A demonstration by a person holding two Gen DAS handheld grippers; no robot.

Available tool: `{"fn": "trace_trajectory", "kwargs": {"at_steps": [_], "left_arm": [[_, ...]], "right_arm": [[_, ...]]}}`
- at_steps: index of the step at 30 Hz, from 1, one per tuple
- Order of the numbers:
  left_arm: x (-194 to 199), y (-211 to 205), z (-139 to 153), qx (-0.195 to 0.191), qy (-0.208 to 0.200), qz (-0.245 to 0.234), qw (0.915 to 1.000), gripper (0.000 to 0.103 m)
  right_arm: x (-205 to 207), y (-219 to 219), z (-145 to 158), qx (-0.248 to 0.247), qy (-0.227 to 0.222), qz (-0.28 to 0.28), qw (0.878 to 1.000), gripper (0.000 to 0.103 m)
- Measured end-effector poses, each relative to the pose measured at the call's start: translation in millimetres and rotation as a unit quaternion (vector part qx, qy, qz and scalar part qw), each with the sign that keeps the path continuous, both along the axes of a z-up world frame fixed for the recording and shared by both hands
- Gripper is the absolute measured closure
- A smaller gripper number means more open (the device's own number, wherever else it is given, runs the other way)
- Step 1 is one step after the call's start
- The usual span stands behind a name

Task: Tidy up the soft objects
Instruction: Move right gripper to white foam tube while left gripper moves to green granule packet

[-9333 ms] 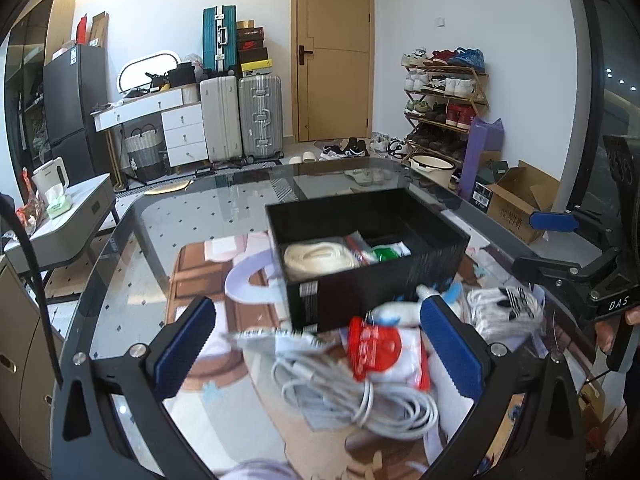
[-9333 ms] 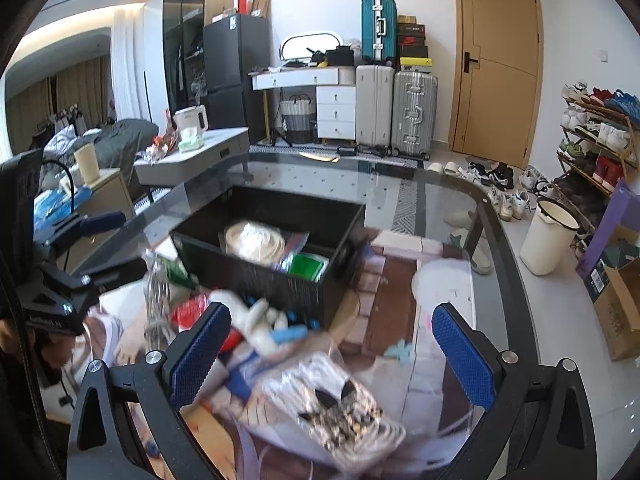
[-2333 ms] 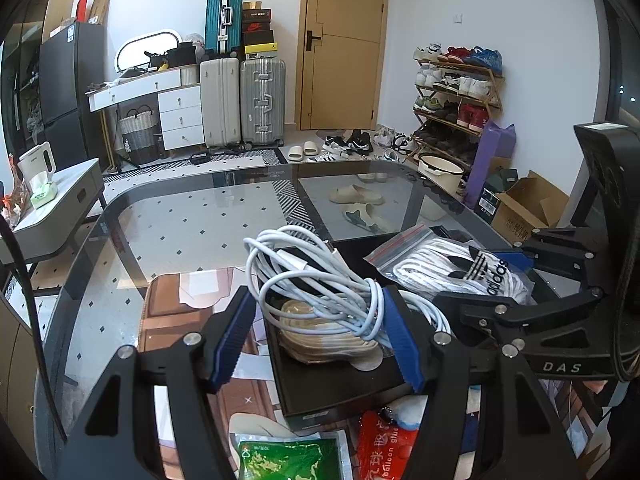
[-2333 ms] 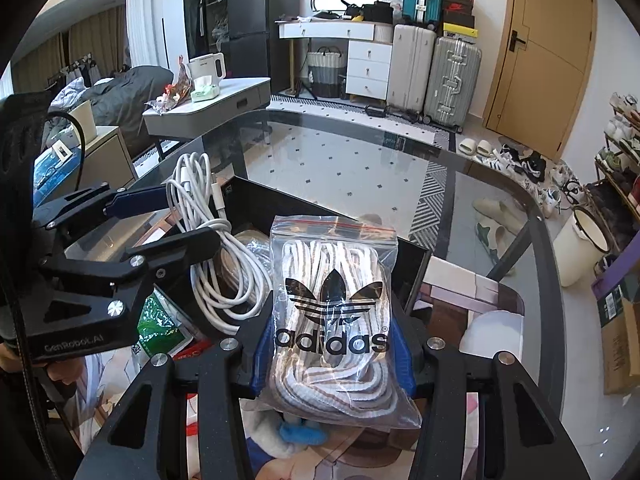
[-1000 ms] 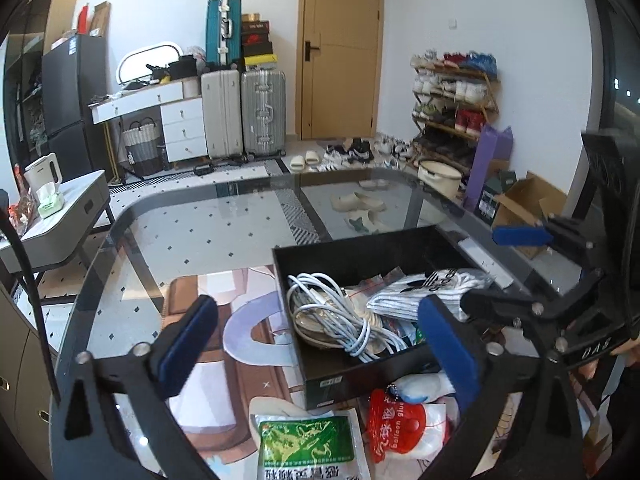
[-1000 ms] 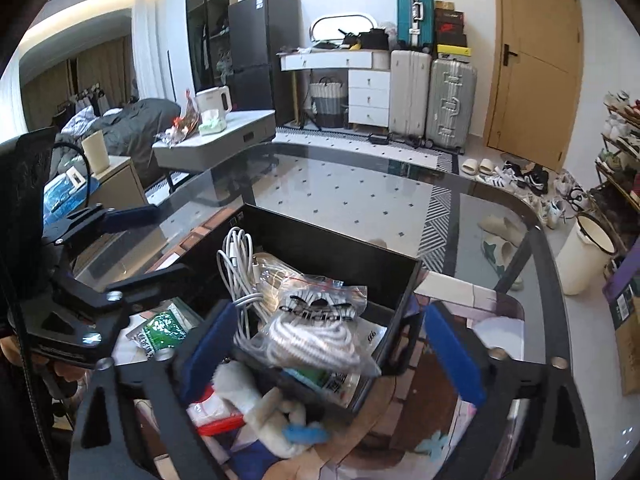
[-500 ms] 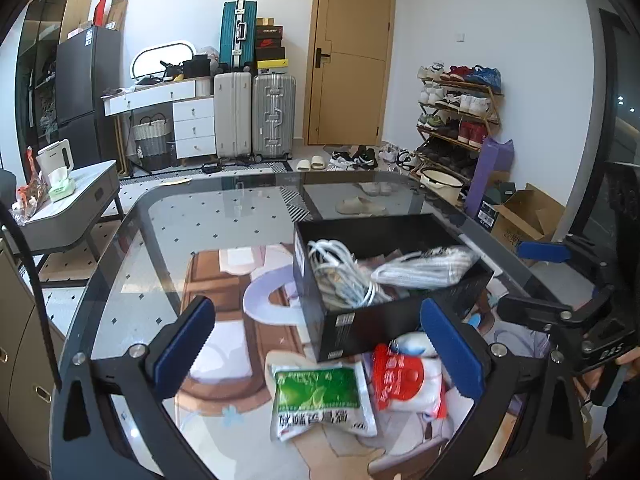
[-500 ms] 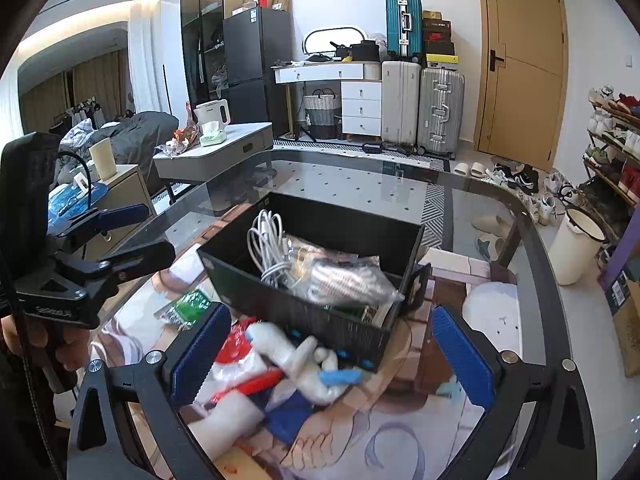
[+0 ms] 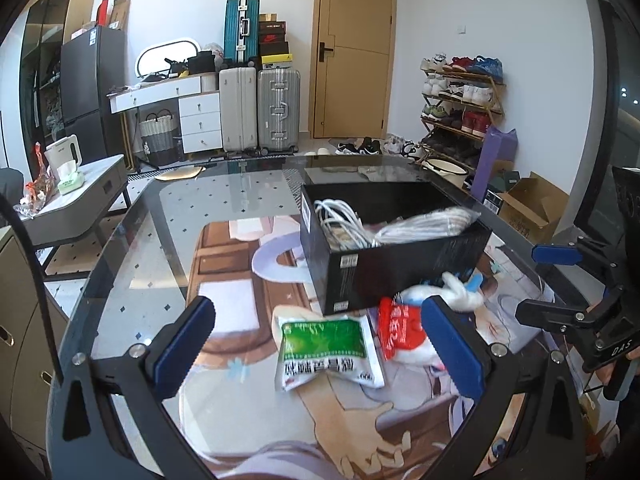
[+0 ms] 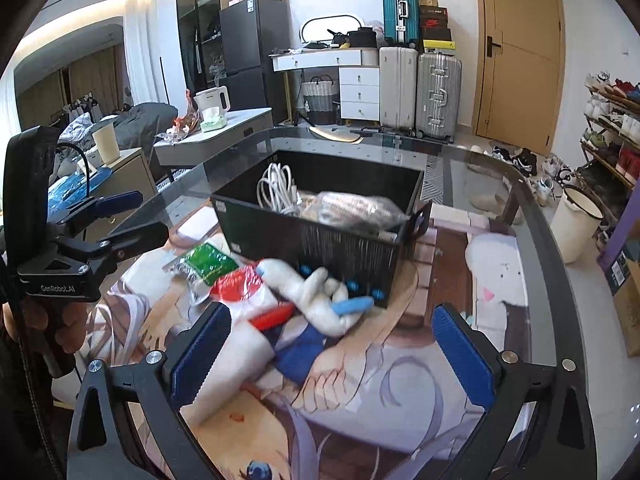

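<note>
Both grippers pulled back from black box [image 9: 404,268]; left gripper [image 9: 316,344] and right gripper [image 10: 332,352] wide open, empty, green packet [image 9: 326,346] between left fingers.

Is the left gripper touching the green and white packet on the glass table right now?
Apart. The left wrist view shows the left gripper wide open, with the green and white packet lying between its fingers, table showing on both sides.

We see black box [image 10: 320,236] at frame centre, white cable coil [image 10: 276,188] and bagged laces [image 10: 352,208] inside. Below it: white plush toy [image 10: 316,296], red packet [image 10: 240,284], green packet [image 10: 204,260]. Our right gripper [image 10: 330,348] spread wide, empty, bottom of frame. Left gripper [image 10: 128,220] at left edge, jaws parted, hand [image 10: 60,328] gripping handle
</note>
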State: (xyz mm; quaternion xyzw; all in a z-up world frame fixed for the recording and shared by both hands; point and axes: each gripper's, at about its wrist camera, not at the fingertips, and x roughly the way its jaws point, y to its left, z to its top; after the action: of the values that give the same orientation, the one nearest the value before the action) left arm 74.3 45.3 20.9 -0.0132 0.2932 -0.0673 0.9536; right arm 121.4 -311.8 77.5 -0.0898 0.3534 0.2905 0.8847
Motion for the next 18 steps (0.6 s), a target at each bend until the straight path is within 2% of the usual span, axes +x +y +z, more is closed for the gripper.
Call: {"fn": "trace_trajectory", "kwargs": {"at_steps": [10, 18], "left_arm": [[-15.5, -0.8, -17.9, 0.004, 0.025, -0.002, 0.9997, 0.000], [-25.3, -0.1, -19.2, -0.001, 0.028, -0.007, 0.9996, 0.000]], "right_arm": [[-16.3, -2.3, -17.6, -0.007, 0.019, 0.016, 1.000, 0.001], [-28.8, 4.4, -25.9, -0.012, 0.032, 0.039, 0.999, 0.001]]}}
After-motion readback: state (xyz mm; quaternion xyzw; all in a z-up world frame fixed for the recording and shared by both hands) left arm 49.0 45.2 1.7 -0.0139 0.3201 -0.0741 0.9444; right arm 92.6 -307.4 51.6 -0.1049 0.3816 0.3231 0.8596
